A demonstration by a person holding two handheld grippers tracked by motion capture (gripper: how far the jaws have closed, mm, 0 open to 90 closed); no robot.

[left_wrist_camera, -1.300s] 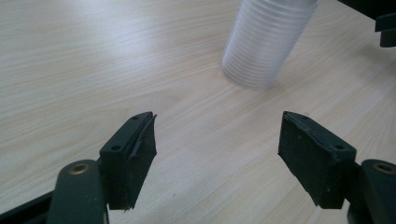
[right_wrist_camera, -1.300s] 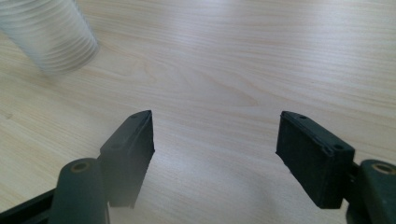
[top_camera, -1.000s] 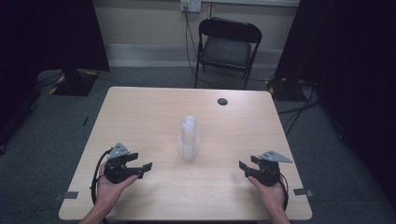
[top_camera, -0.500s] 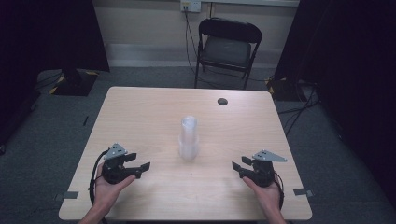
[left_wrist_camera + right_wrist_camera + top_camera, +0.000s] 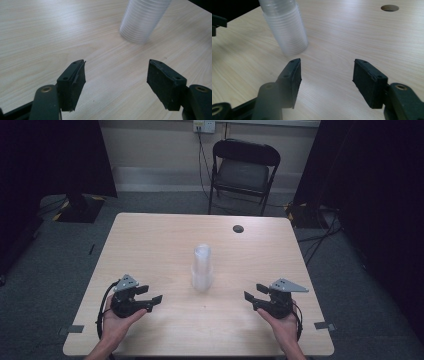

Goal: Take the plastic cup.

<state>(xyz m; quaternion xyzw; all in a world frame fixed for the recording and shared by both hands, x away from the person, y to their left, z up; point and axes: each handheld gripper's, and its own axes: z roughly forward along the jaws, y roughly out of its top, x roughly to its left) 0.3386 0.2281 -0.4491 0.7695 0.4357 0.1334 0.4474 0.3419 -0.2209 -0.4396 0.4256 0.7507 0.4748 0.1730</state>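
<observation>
Broadly, I found the tabletop (image 5: 150, 245) level and bare apart from one item and a round cable hole (image 5: 238, 228) near its far edge, towards the far right corner. Beyond that far edge a black folding chair (image 5: 243, 170) stood on the floor.

The stack of clear plastic cups (image 5: 202, 268) stood upright at about the middle of the tabletop, roughly midway between the left and right edges. In the left gripper view the stack (image 5: 142, 20) lay ahead and to the right of the jaws; in the right gripper view it (image 5: 285, 27) lay ahead and to the left. Neither gripper touched it.

The left gripper (image 5: 156, 301) sat in my hand near the front left corner, its jaws standing well apart with nothing between them. The right gripper (image 5: 252, 294) sat near the front right corner, jaws likewise spread and empty. Both pointed inward towards the stack.

My assessment of handling: the stack looked very light, thin-walled and smooth, so it would likely tip or slide at a slight knock. The nested walls ought to stiffen the lower part, while the top cup would probably flex and crack under a hard squeeze. I judged the soundest hold to be across the ribbed body, low for steadying, with a gentle pinch near the top rim for lifting off a single cup. Nested cups may cling together, so one gripper should brace the stack.
</observation>
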